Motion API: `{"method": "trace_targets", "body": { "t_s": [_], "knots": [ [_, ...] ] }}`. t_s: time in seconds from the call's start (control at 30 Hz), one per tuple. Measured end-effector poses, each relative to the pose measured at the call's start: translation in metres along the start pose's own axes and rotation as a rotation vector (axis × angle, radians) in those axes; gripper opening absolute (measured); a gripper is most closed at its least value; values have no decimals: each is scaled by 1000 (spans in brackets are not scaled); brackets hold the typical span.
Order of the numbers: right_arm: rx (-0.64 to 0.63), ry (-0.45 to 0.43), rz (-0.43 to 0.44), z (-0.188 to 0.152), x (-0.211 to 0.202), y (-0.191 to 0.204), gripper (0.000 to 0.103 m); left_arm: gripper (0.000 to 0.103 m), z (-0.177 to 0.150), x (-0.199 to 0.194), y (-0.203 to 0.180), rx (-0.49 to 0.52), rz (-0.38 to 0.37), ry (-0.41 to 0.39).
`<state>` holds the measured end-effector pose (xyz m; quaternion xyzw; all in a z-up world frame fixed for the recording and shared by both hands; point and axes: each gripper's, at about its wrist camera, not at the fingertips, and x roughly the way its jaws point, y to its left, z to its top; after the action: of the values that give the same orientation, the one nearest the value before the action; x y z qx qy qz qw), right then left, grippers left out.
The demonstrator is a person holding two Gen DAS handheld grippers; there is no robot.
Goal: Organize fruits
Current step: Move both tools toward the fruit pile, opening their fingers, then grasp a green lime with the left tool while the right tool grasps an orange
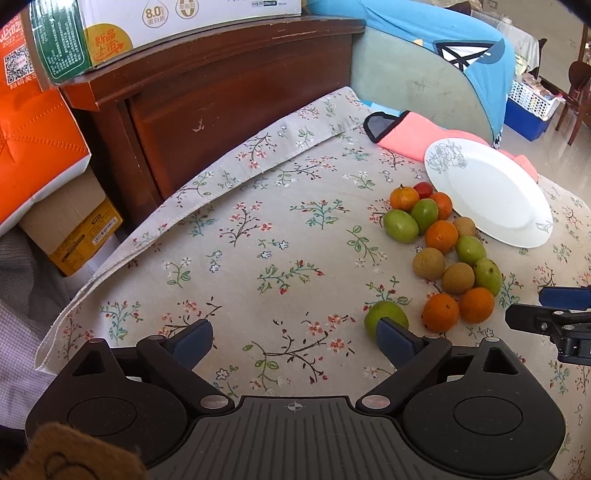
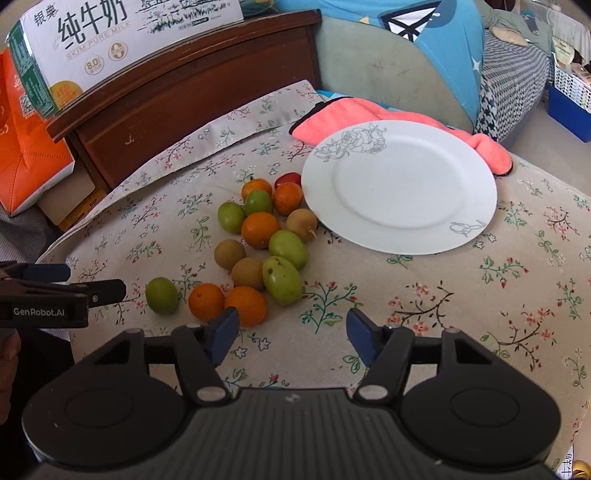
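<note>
Orange bag's QR code (image 1: 16, 66) left view only, milk carton's lettering (image 2: 92, 26) right

Black left gripper (image 1: 294, 338), blue-padded fingers (image 1: 393, 334), silver screws.

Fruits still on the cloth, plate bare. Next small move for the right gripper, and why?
Probably ease the right gripper forward and left over the nearest orange, then close. Its jaws are open with only cloth between them, that orange sits just beyond its left finger, and the plate holds nothing yet.
</note>
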<state>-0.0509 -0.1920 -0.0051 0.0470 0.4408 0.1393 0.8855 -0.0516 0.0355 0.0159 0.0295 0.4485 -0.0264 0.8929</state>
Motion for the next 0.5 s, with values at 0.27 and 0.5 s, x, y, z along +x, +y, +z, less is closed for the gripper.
{"method": "trace_targets", "body": {
  "t_s": [0.27, 0.5],
  "knots": [
    [-23, -7, 48, -1, 7, 10, 47, 89, -2, 3, -3, 17, -35, -10],
    [-47, -10, 51, 1, 16, 20, 41, 89, -1, 7, -2, -6, -46, -12]
  ]
}}
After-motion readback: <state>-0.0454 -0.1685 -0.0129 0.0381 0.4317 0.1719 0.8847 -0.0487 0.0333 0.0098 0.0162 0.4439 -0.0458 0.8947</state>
